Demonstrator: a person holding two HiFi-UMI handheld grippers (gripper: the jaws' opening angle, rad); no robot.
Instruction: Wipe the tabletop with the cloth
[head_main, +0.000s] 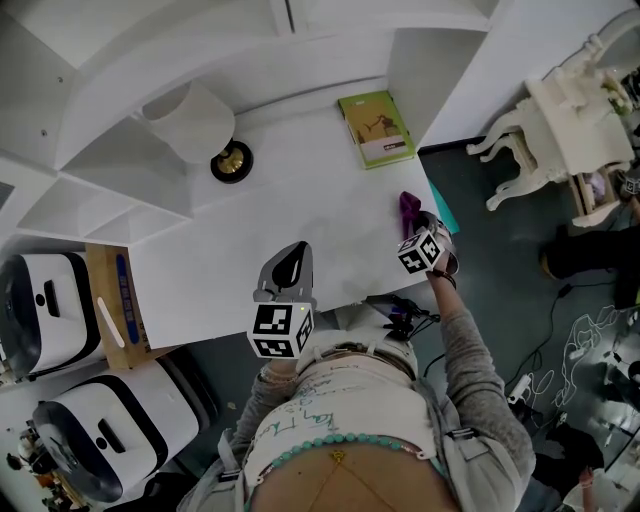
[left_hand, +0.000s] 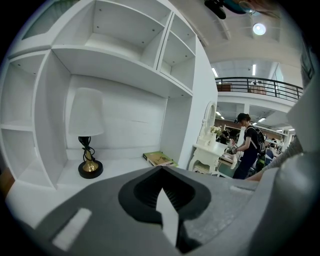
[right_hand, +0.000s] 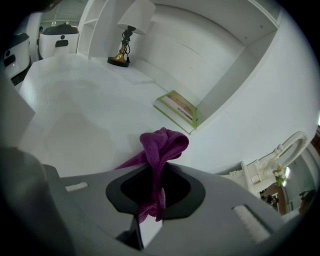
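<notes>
A purple cloth (right_hand: 159, 149) is pinched between the jaws of my right gripper (right_hand: 150, 200), which is shut on it; the bunched cloth sticks up past the jaws over the white tabletop (right_hand: 75, 115). In the head view the cloth (head_main: 410, 207) shows at the table's right edge, just beyond the right gripper (head_main: 425, 240). My left gripper (head_main: 288, 272) hovers over the tabletop (head_main: 290, 210) near its front edge; its jaws are closed with nothing between them (left_hand: 167, 210).
A lamp with a gold base (head_main: 231, 160) and white shade stands at the back left of the desk. A green book (head_main: 376, 128) lies at the back right. White shelving (head_main: 100, 170) surrounds the desk. A white ornate chair (head_main: 560, 130) stands to the right.
</notes>
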